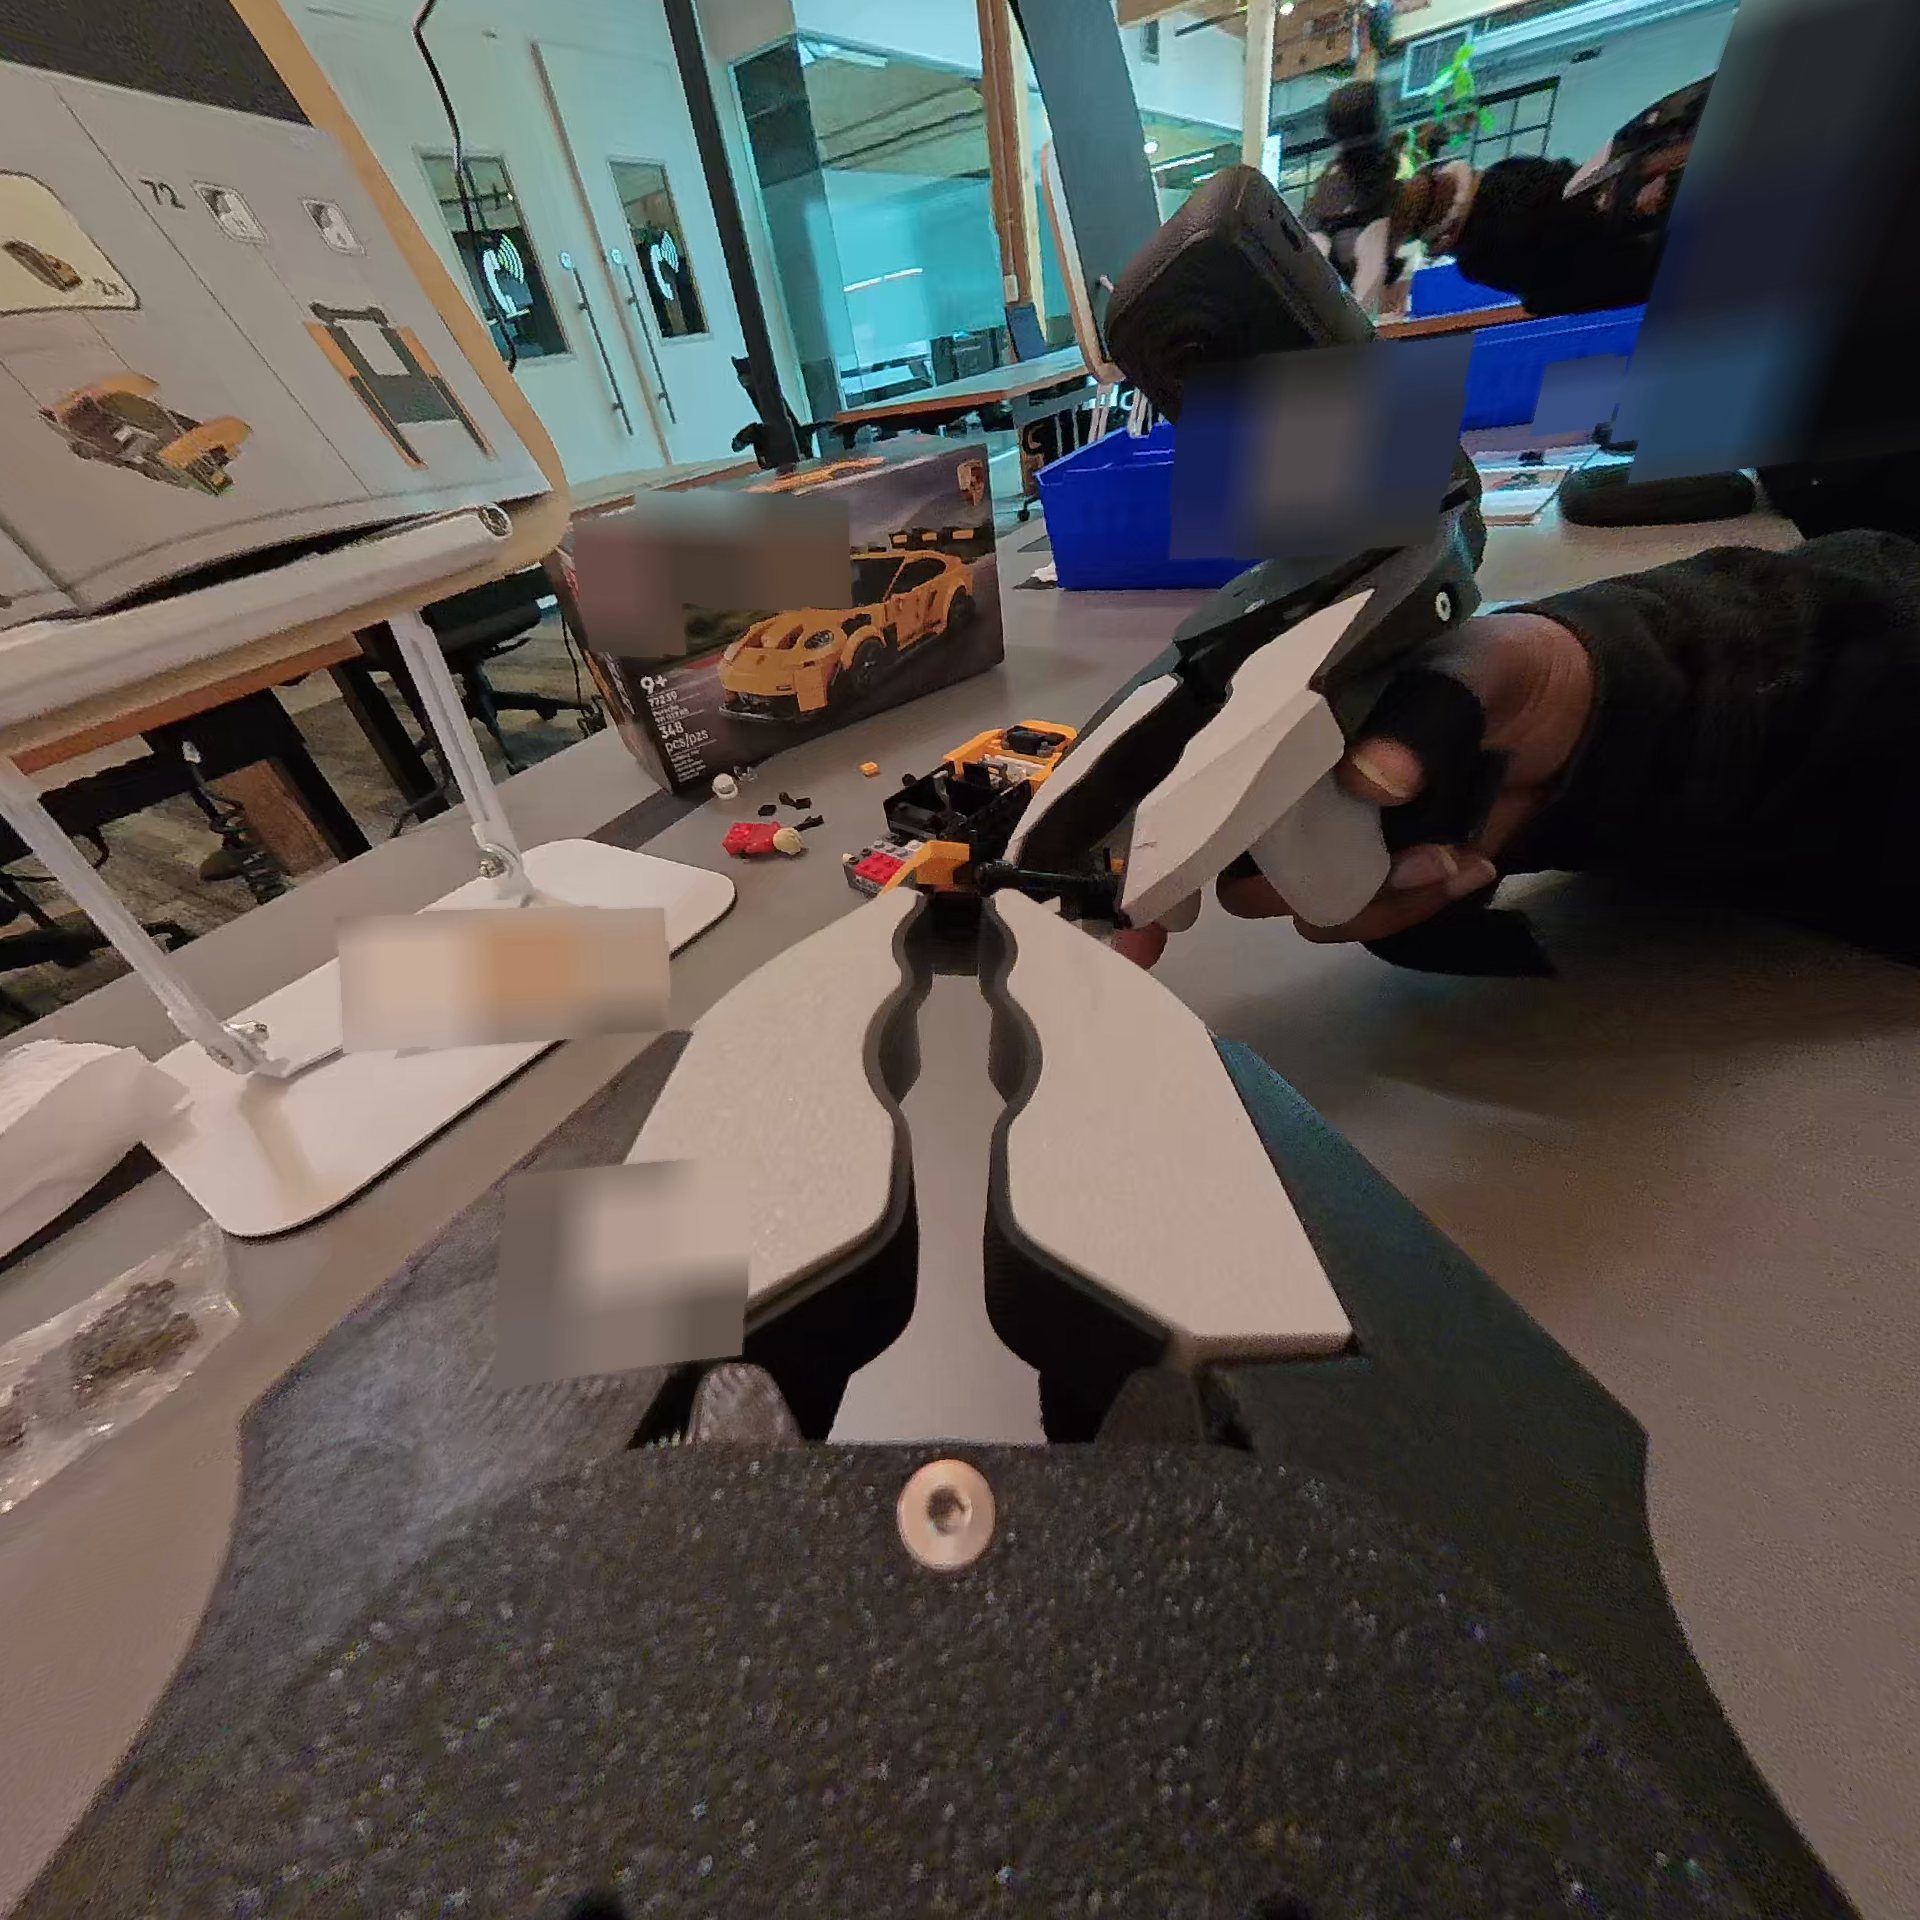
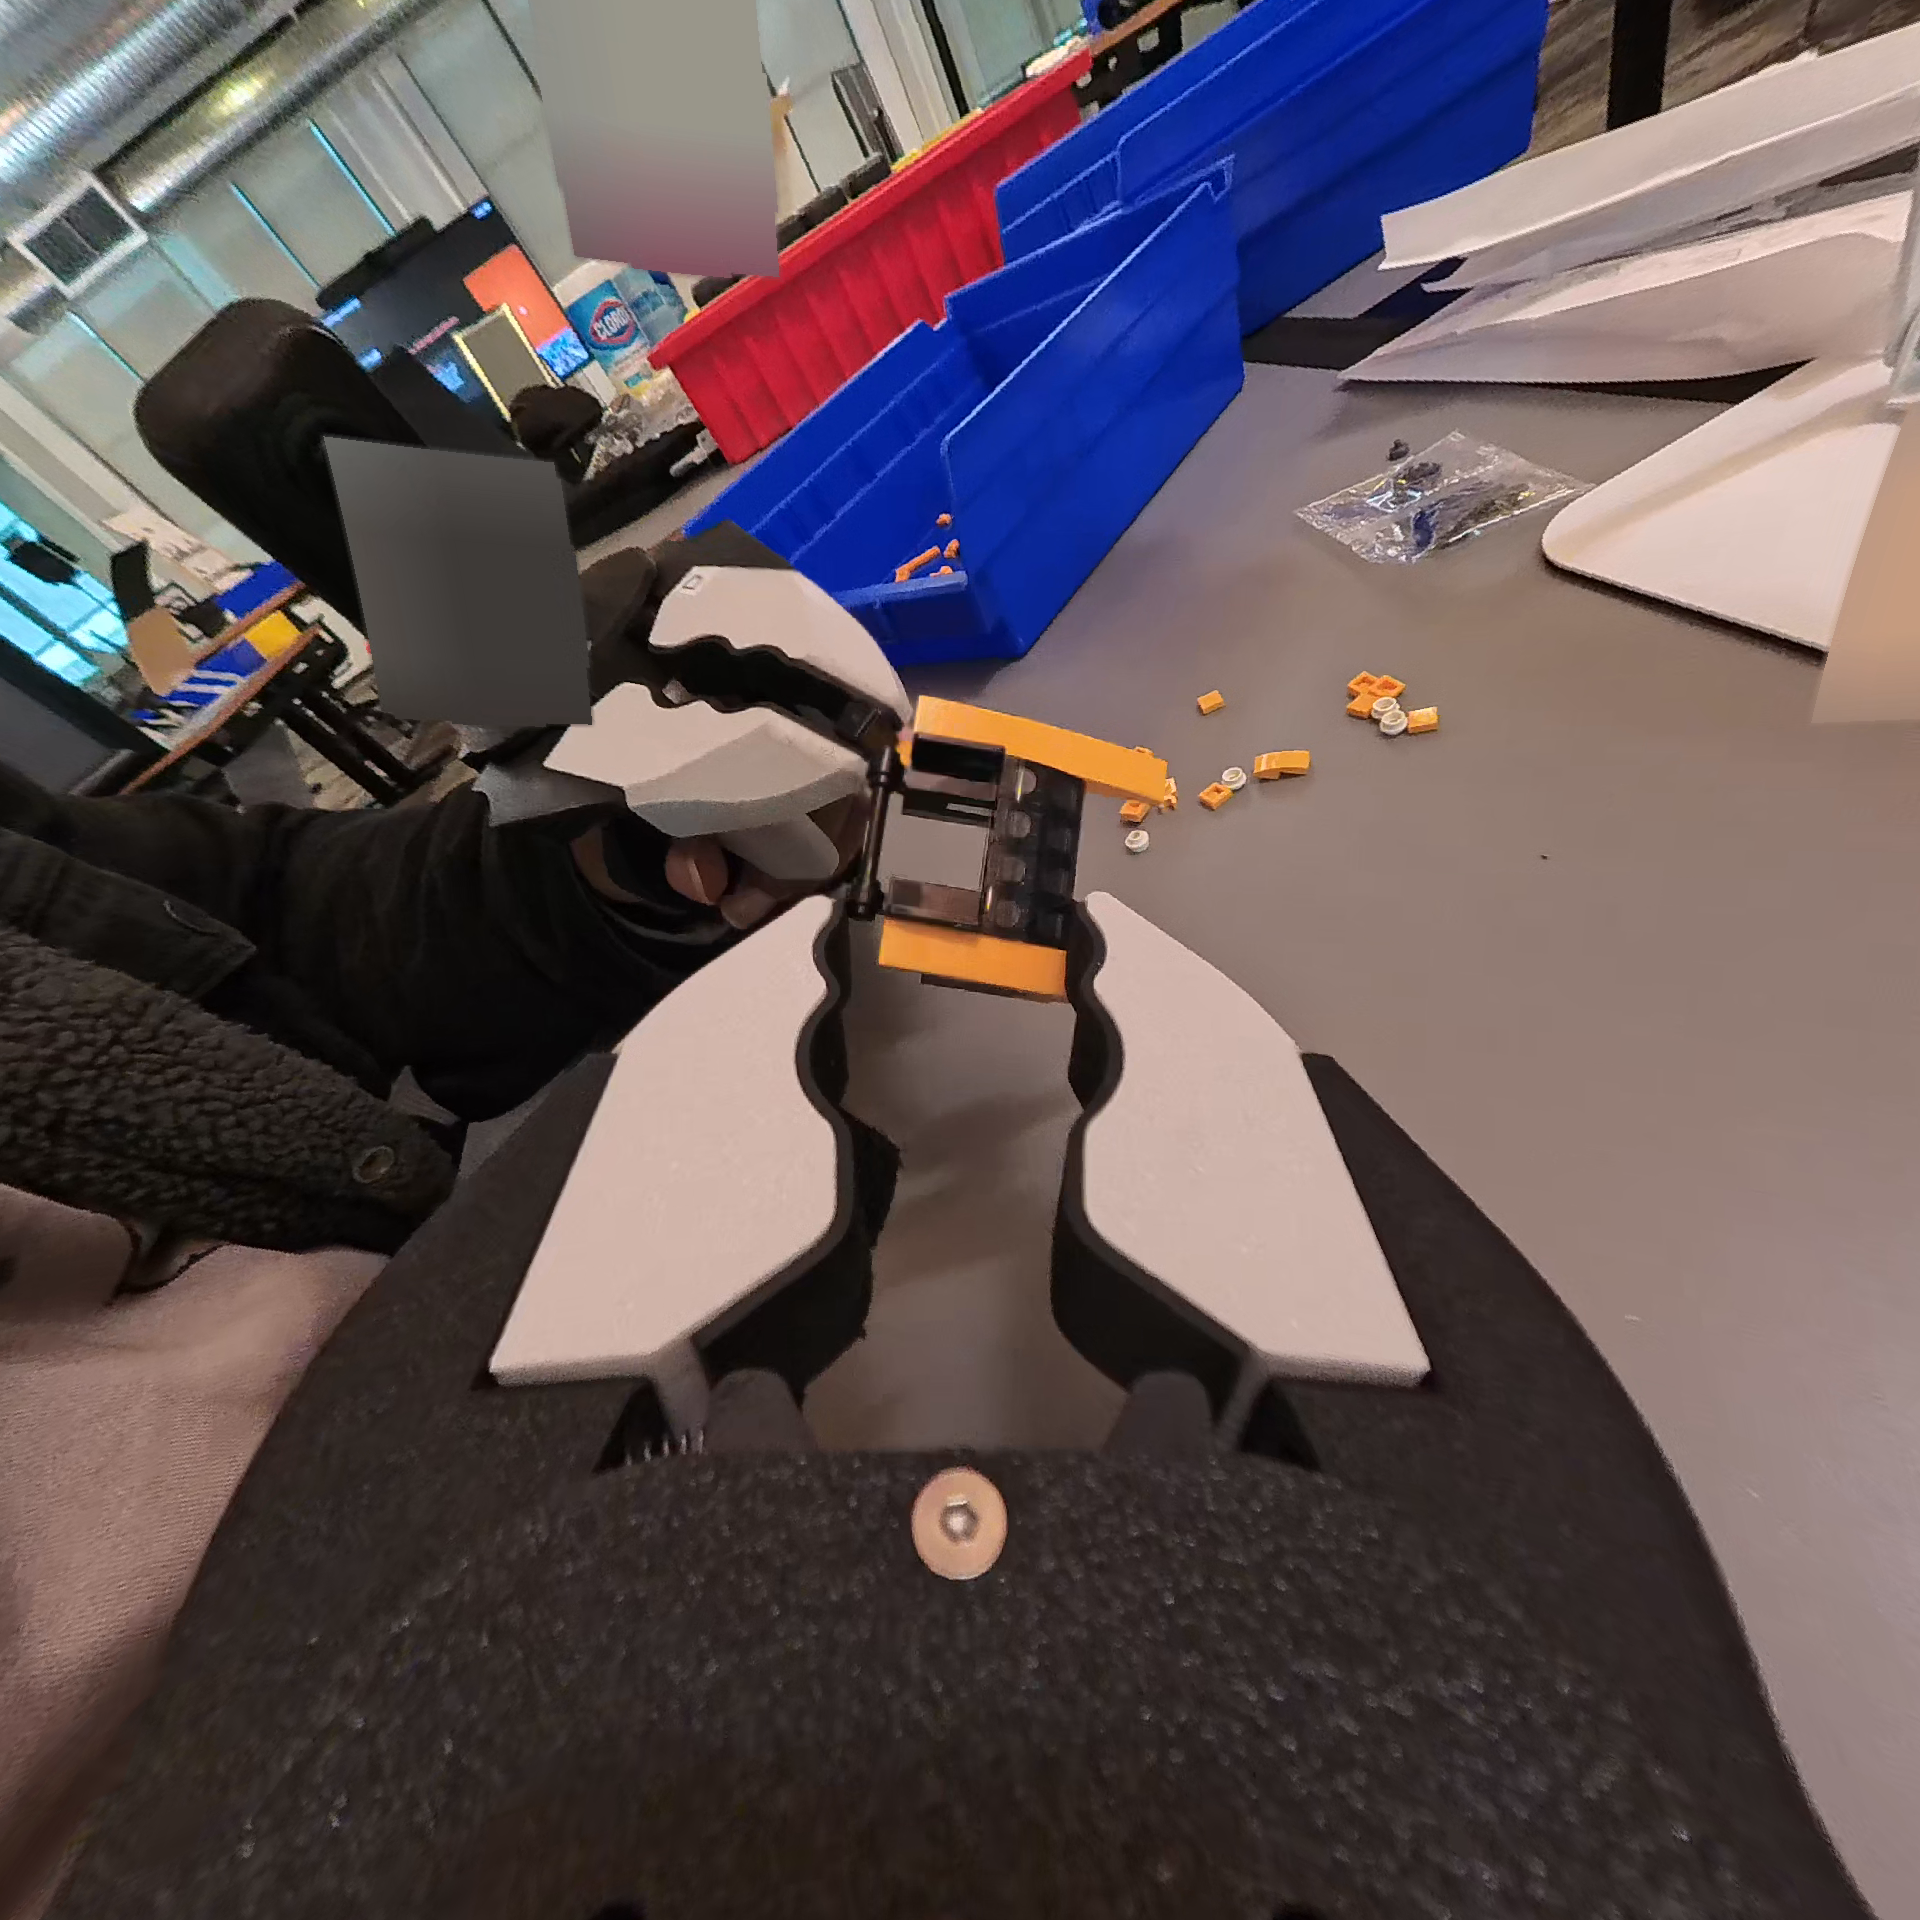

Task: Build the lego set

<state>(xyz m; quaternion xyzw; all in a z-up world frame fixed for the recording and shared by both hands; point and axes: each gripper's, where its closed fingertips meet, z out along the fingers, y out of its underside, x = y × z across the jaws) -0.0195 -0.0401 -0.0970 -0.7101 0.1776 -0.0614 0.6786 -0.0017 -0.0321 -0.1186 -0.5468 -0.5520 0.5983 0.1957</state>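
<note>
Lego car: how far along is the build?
Roughly midway. Done: a black and orange car section is assembled. In hand: the right tool grips that section while the left tool is shut on its black bar. Left: loose orange pieces on the table, an unopened parts bag.

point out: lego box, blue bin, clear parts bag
lego box [image 1: 821,623]: left wrist view, front face.
blue bin [image 2: 1091,447]: right wrist view, side wall.
clear parts bag [image 2: 1439,504]: right wrist view, middle of the bag.
</note>
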